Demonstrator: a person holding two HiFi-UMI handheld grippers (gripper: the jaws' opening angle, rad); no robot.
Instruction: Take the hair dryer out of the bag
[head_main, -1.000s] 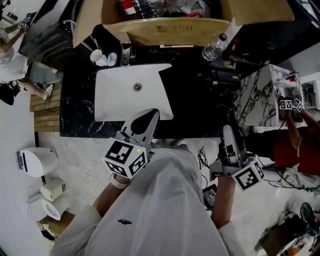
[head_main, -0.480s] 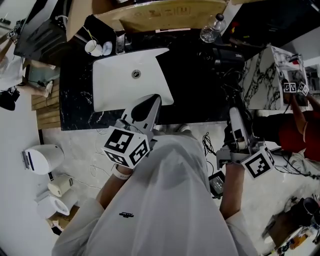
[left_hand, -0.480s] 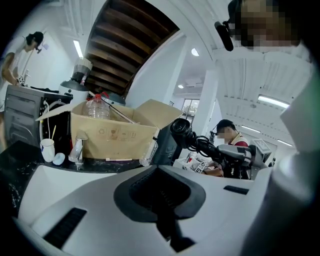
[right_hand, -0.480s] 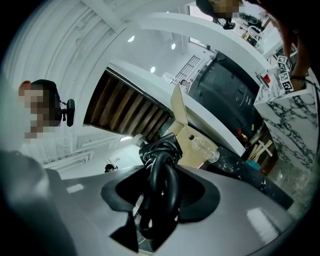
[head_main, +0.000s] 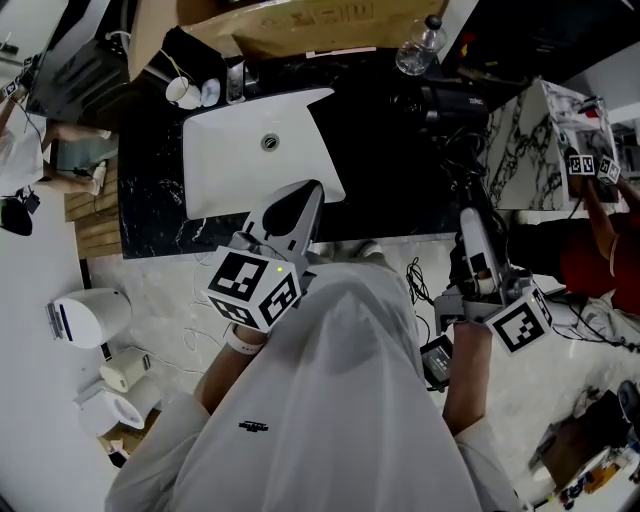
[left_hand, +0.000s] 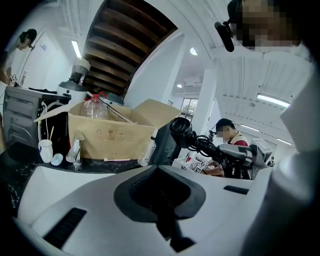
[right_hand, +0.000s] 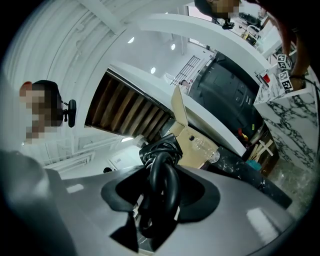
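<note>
Left tongs (head_main: 305, 200) are fully closed w/ nothing inside. They point over the front edge of the surface (head_main: 160, 200) toward the white sink (head_main: 230, 170). Right tongs (head_main: 470, 225) stand rather wide but are not empty: in the right gripper view a bundle of looped black cord (right_hand: 161, 150) sits between the jaws and is pinched there. The cord runs up to the hair dryer (head_main: 452, 100), which is on the dark surface right of the sink, near the plastic bottle (head_main: 418, 50). I cannot separate the bag from the black background, so I cannot tell if the dryer is fully out.

Handling, as I judge: the dryer is hard plastic, rigid, fairly light, and smooth, so a bit slippery on the round body. The handle is the better place to grip. The cord is soft and can slide, so pulling by it alone gives poor control, and the dryer may swing.

Room: open over the sink at left. At right it is tight, w/ the marble-pattern cabinet (head_main: 535, 160) and another person's sleeve (head_main: 590, 270) near. The cardboard box (head_main: 300, 25) closes the back edge.
</note>
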